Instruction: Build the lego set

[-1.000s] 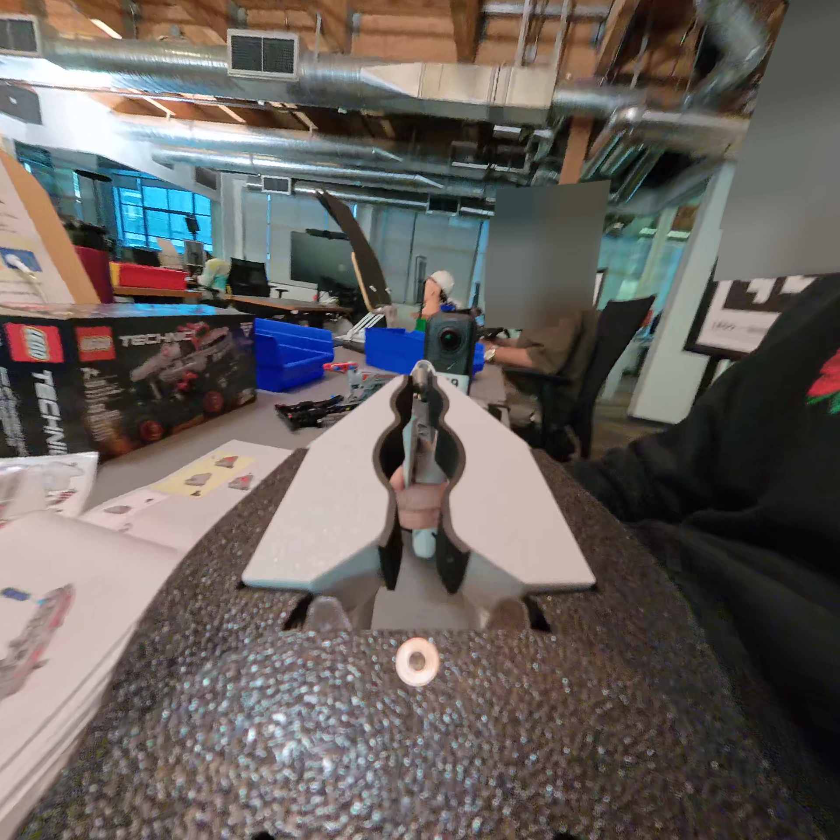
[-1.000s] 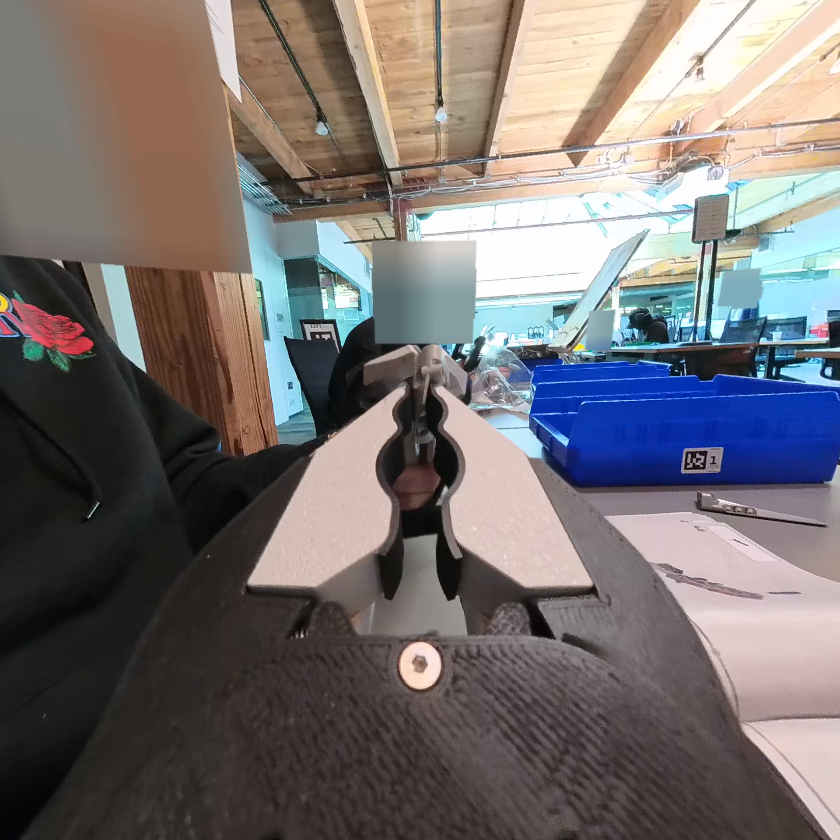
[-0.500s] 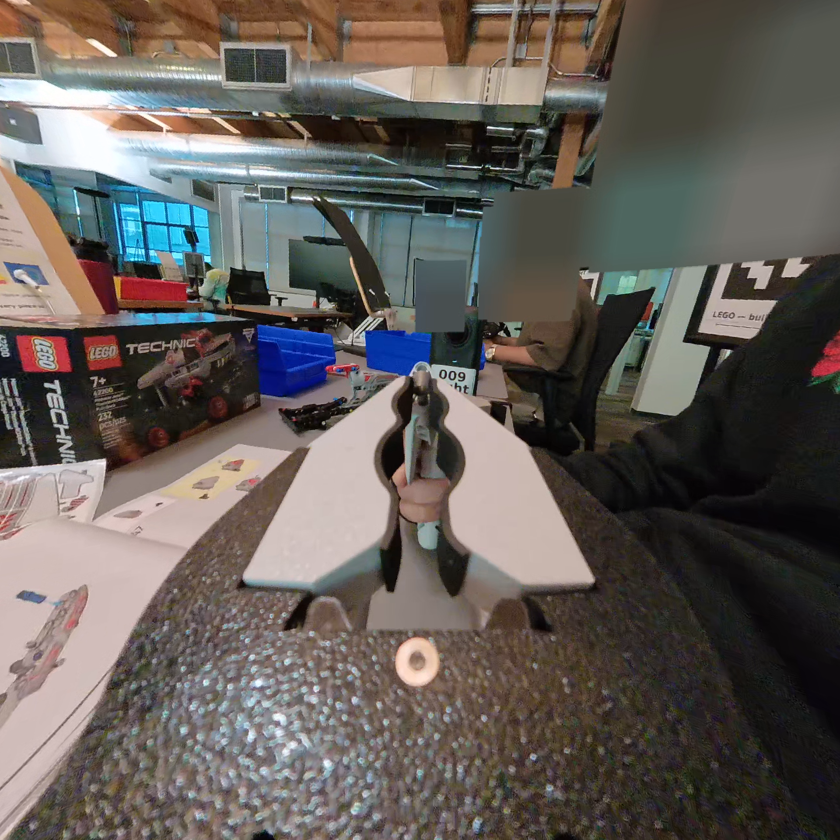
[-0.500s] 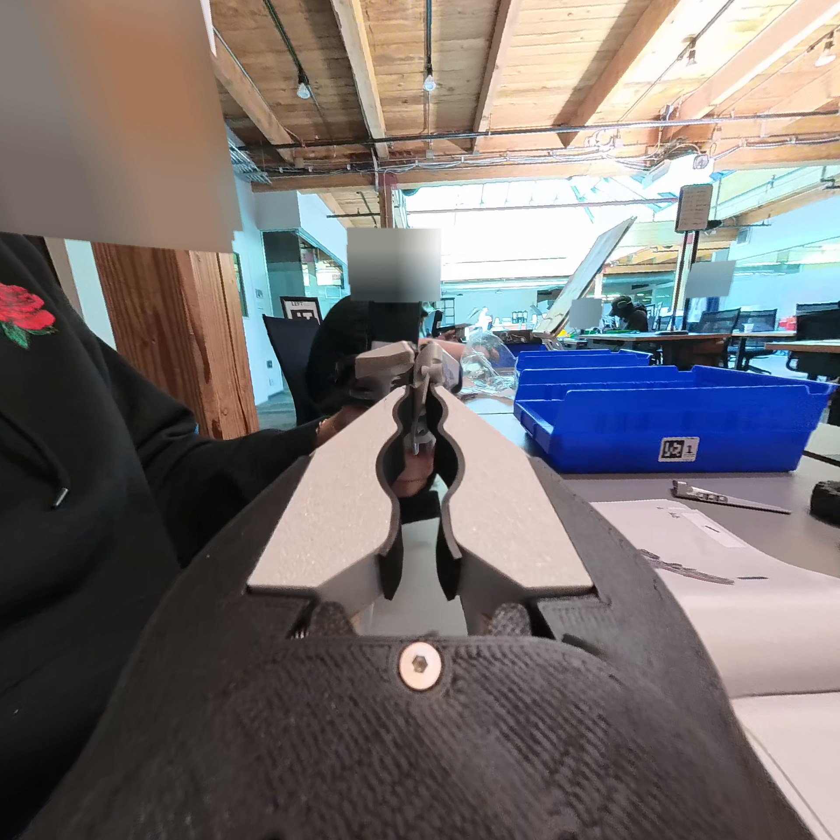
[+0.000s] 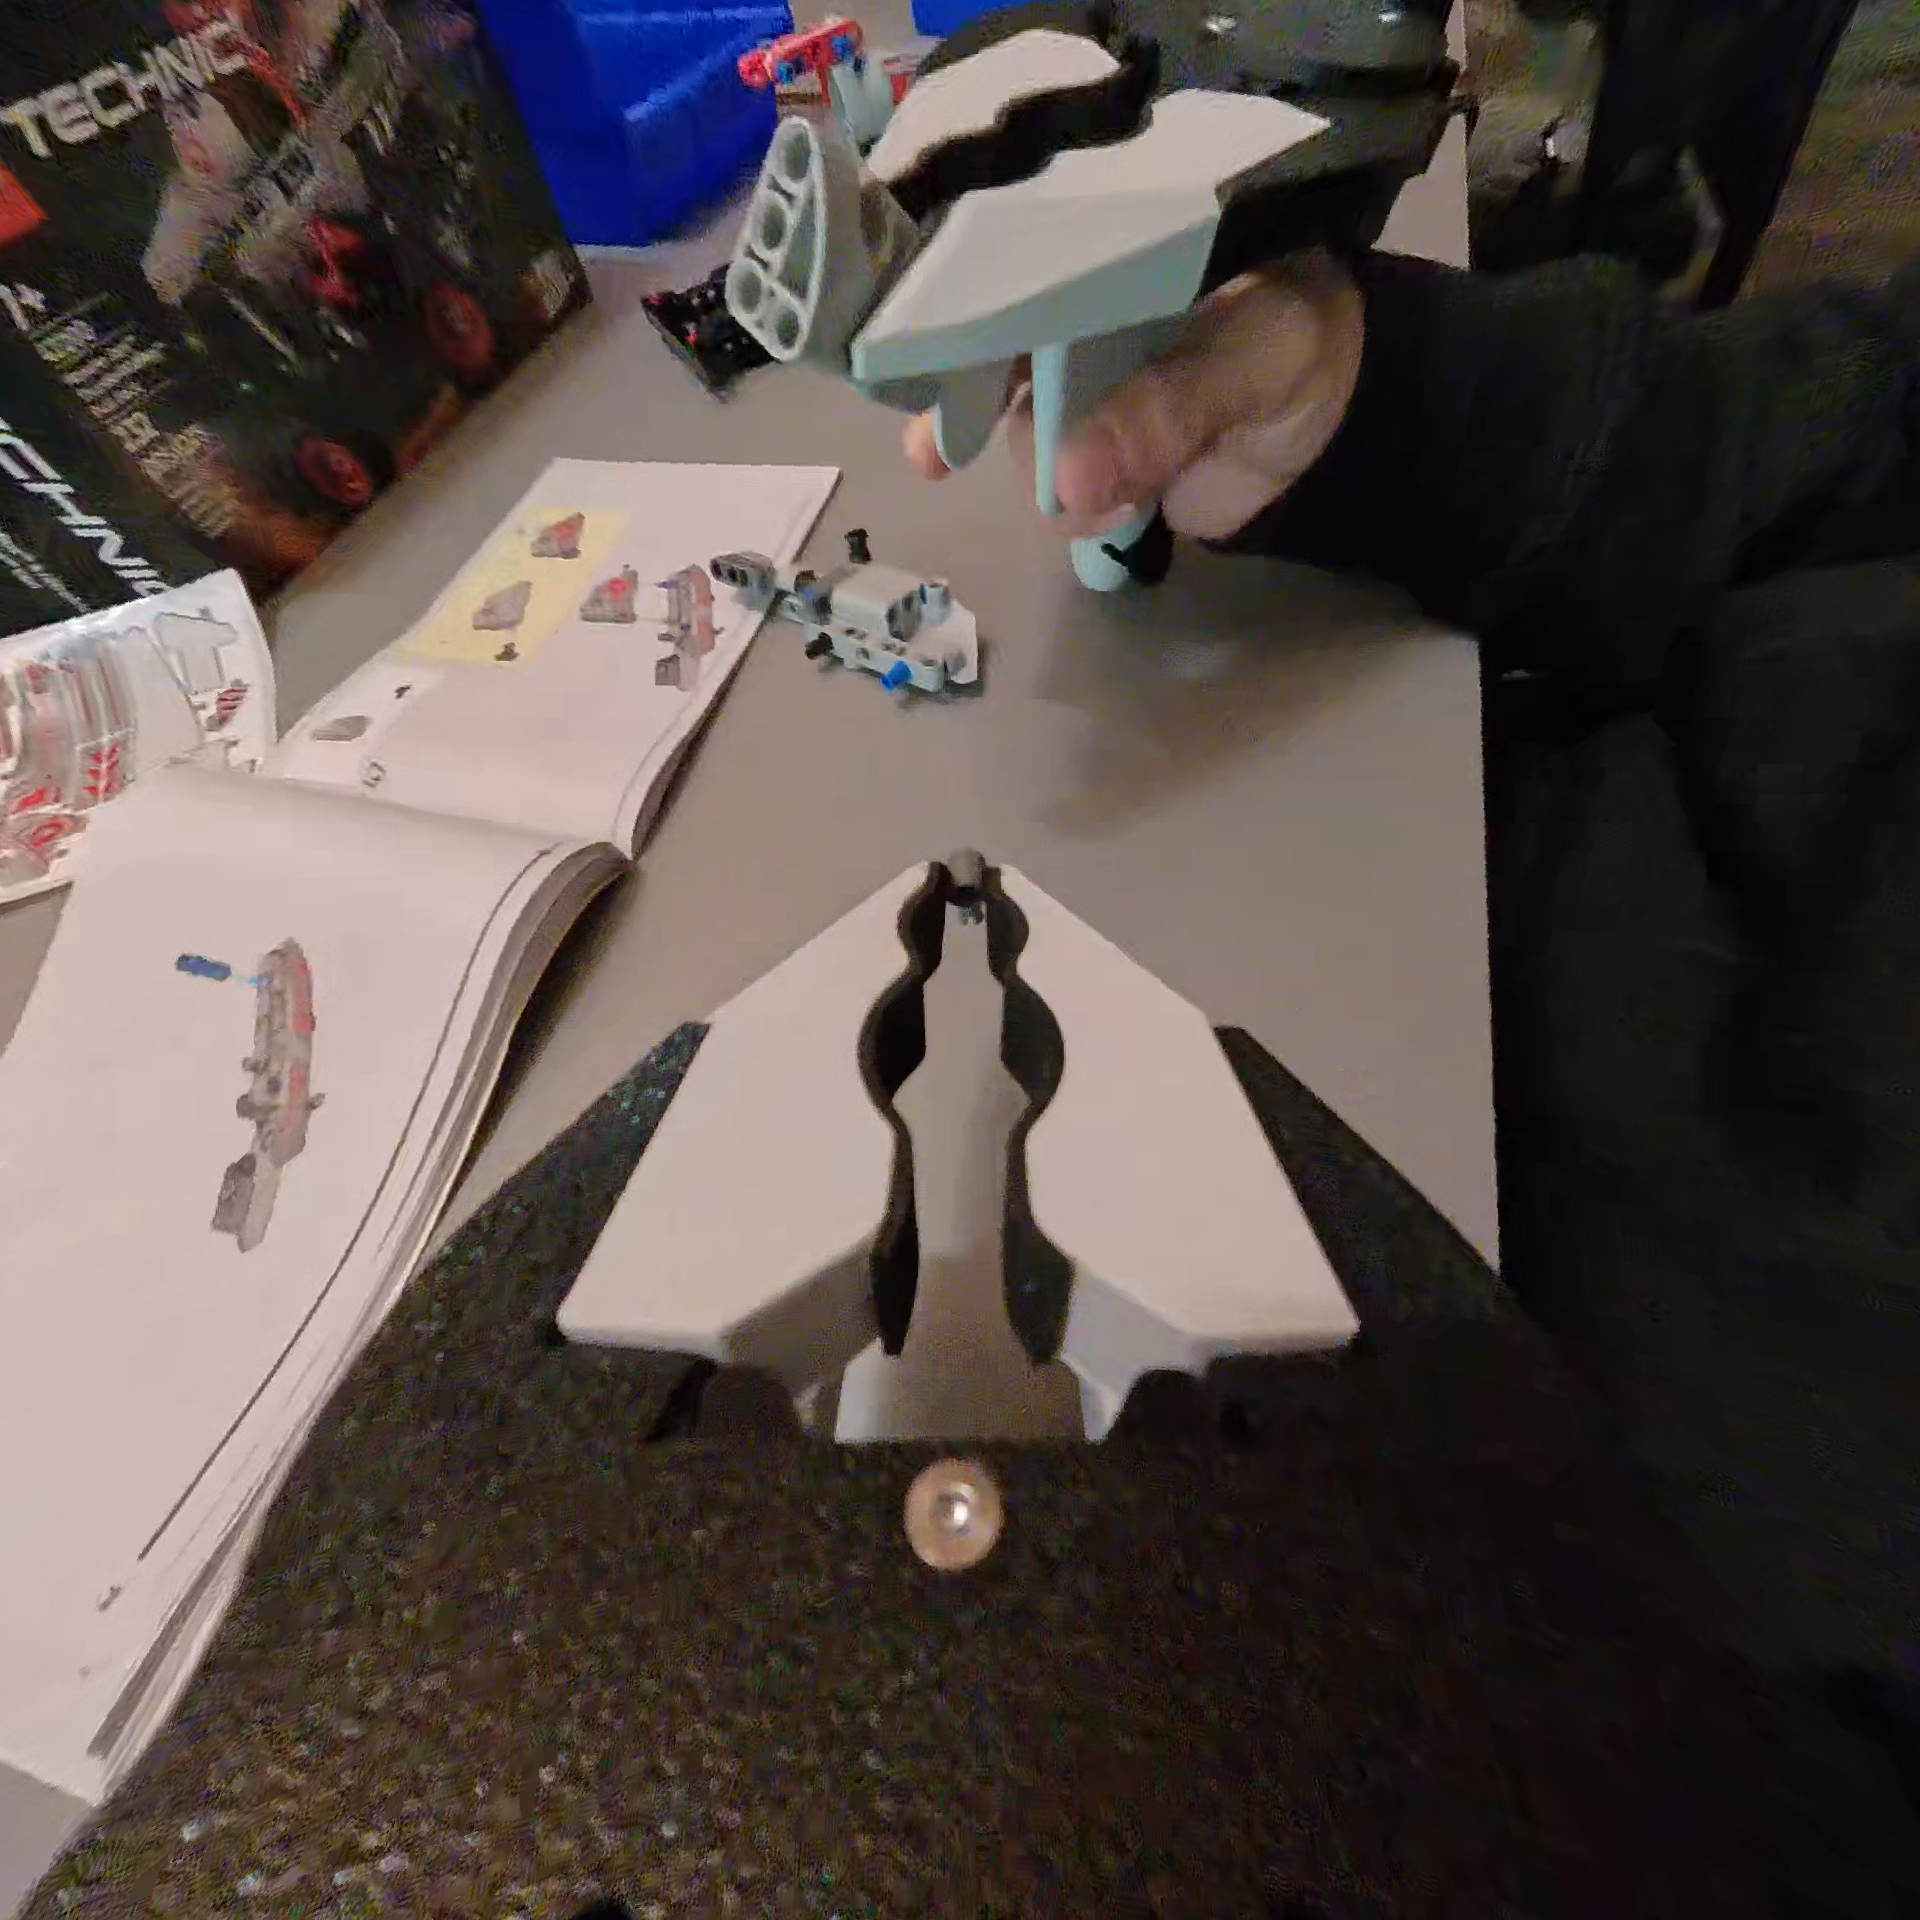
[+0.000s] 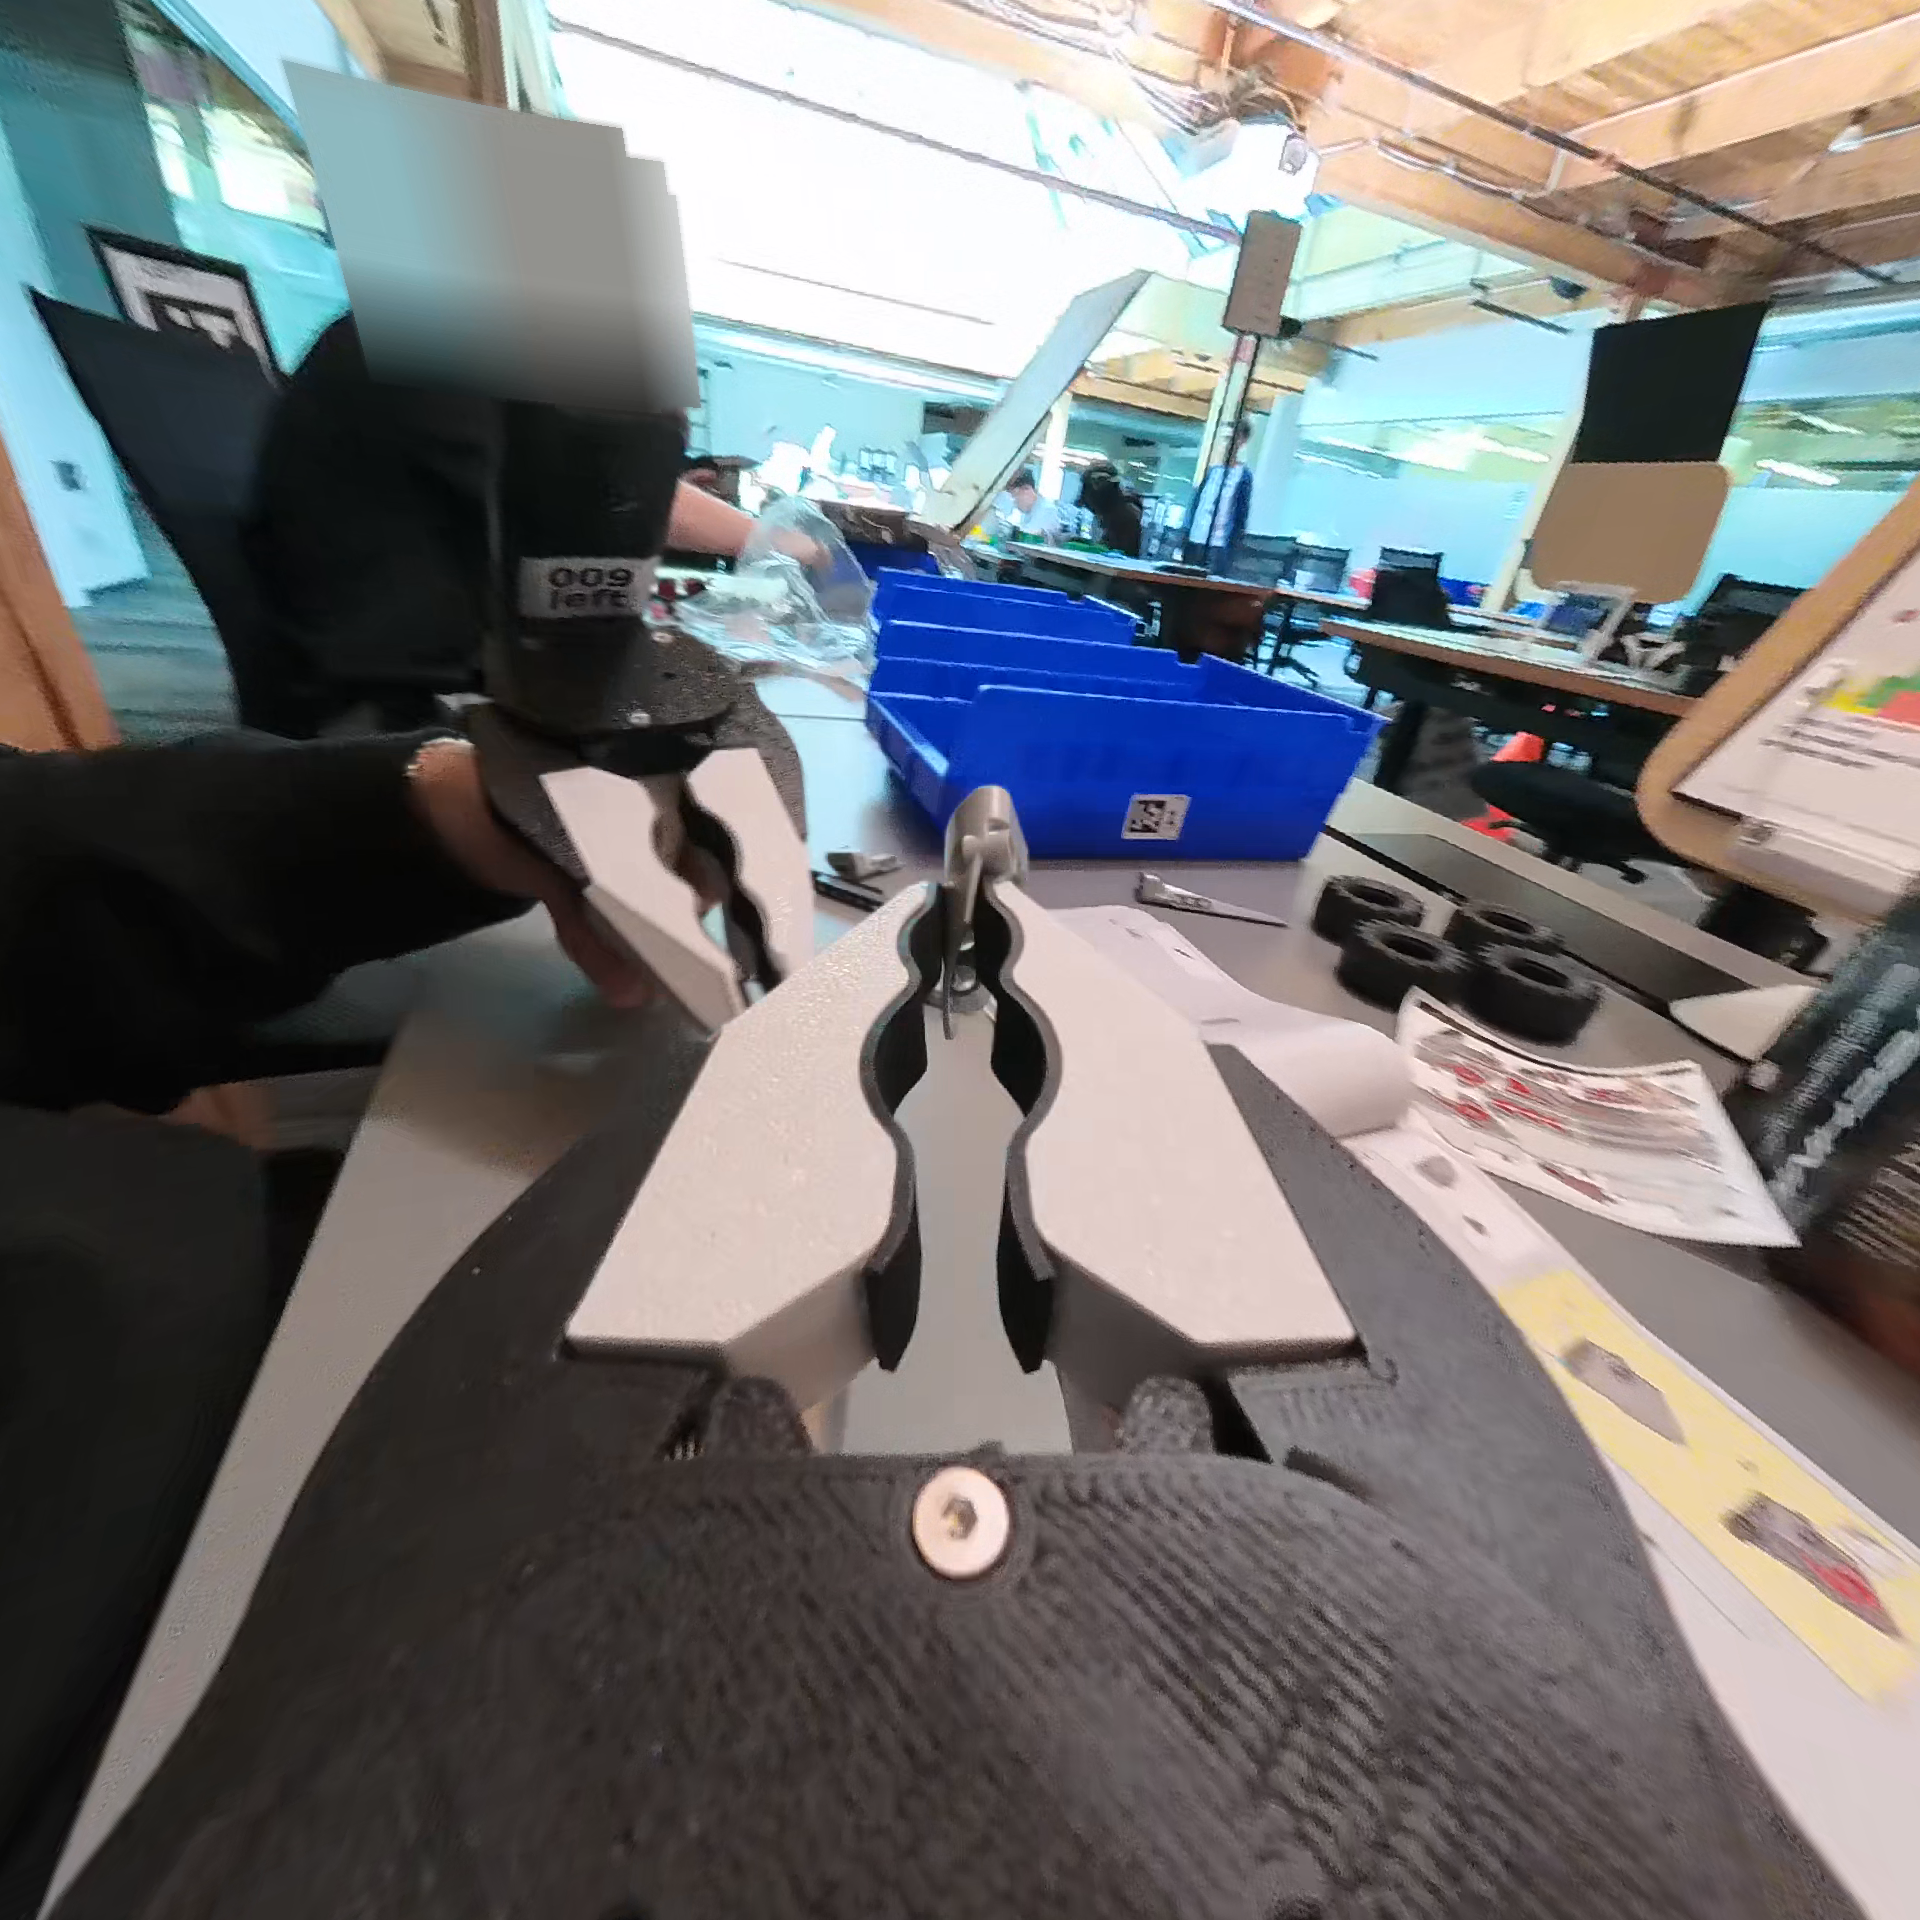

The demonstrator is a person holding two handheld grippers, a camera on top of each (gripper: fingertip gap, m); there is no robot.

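Note:
My left gripper (image 5: 966, 883) is tilted down over the grey table (image 5: 1195, 831), shut on a small grey pin (image 5: 968, 868). It also shows in the right wrist view (image 6: 753, 987), at the left. My right gripper (image 6: 971, 904) is shut on a grey Lego beam piece (image 6: 985, 831) and holds it above the table. In the left wrist view the right gripper (image 5: 883, 208) is at the top and its beam (image 5: 790, 249) shows several round holes. A partly built grey Lego assembly (image 5: 862, 623) lies on the table between the two grippers.
An open instruction booklet (image 5: 416, 883) lies on the left with the Lego box (image 5: 208, 260) behind it. Blue bins (image 6: 1091, 769), black tyres (image 6: 1455, 956) and a sticker sheet (image 6: 1558, 1132) are on the far side. A person's dark sleeve (image 5: 1662, 416) is at the right. Left tips to right tips: about 9 cm.
The grippers were raised and met tip to tip on one piece. They have since moved apart: the left has tipped down towards the table, the right has swung right with the beam.

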